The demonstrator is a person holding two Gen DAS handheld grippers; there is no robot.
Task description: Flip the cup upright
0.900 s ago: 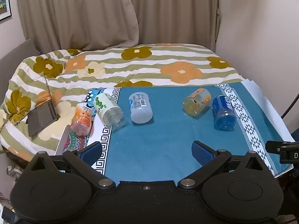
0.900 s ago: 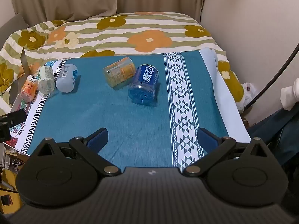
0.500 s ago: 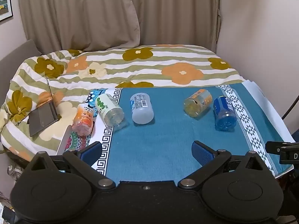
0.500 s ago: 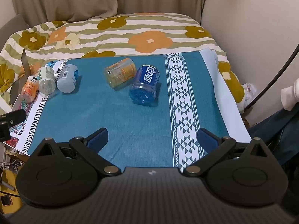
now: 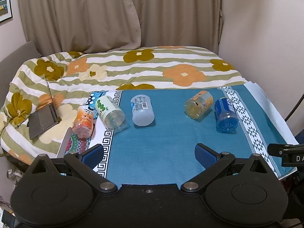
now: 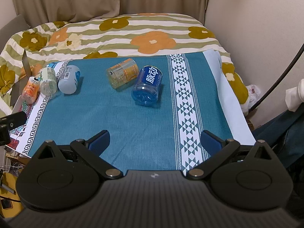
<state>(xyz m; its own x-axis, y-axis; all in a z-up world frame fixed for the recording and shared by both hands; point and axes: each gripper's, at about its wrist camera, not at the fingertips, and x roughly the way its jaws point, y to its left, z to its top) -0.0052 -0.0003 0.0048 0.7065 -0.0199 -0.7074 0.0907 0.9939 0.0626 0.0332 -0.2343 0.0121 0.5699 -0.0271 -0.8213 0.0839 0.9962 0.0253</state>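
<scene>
Five see-through plastic cups lay on their sides on a table covered with a teal cloth (image 5: 155, 152). None of them stood up.

The blue cup with white writing (image 6: 148, 85) lay nearest the white triangle stripe (image 6: 185, 102). Just beside it, maybe touching, lay the yellow and orange cup (image 6: 122, 75). Farther left, well apart from those two, lay the pale white cup with a barcode label (image 5: 142, 108). Next to it lay the clear cup with green dots on its label (image 5: 110, 112), on the white border of the cloth. The pink and orange cup (image 5: 84, 121) lay at the far left edge, near a grey laptop (image 5: 43, 117) that sat on the flowery striped blanket (image 5: 152, 66).

The left gripper (image 5: 149, 154) hung low at the near edge of the table, its blue pads spread wide with nothing between them. The right gripper (image 6: 155, 141) did the same, wide apart and holding nothing. Both were well back from all the cups.
</scene>
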